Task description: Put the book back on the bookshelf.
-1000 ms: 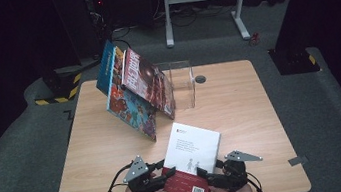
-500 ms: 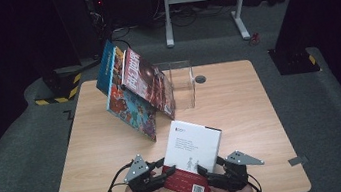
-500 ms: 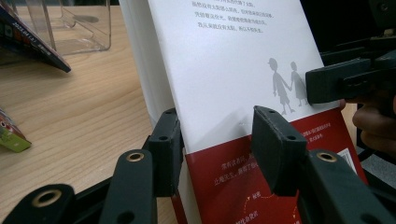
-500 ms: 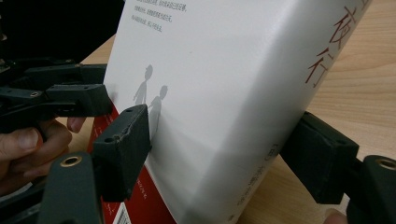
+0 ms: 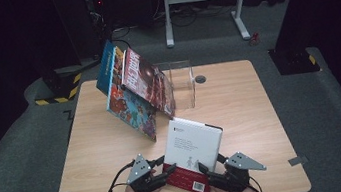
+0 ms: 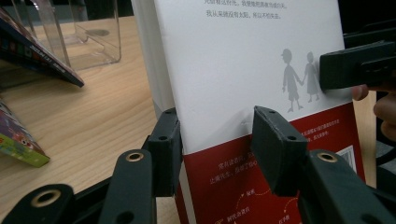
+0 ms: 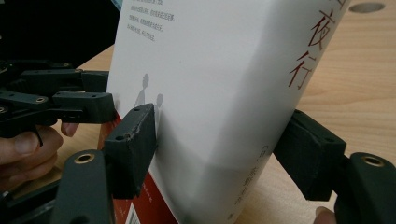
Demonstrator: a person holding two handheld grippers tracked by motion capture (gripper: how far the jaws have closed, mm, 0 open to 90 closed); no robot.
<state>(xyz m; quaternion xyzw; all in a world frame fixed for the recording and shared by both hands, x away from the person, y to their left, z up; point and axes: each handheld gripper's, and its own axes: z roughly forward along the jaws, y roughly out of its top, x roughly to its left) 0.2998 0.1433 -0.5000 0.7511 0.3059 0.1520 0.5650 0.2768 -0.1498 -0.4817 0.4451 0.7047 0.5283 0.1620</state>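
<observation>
Down at the bottom middle of the high view, the white and red book (image 5: 194,150) stands tilted on the counter (image 5: 251,110), with the left gripper (image 5: 162,174) at its lower left and the right gripper (image 5: 215,176) at its lower right. Leaning picture books (image 5: 133,93) and a clear stand (image 5: 181,82) are in the upper middle.

From the left gripper view, its fingers (image 6: 271,140) press both covers of the book (image 6: 243,60), holding it.

From the right gripper view, the fingers (image 7: 133,140) have just been closing around the book's spine side (image 7: 219,93); one touches the cover, the other sits just beside it.
</observation>
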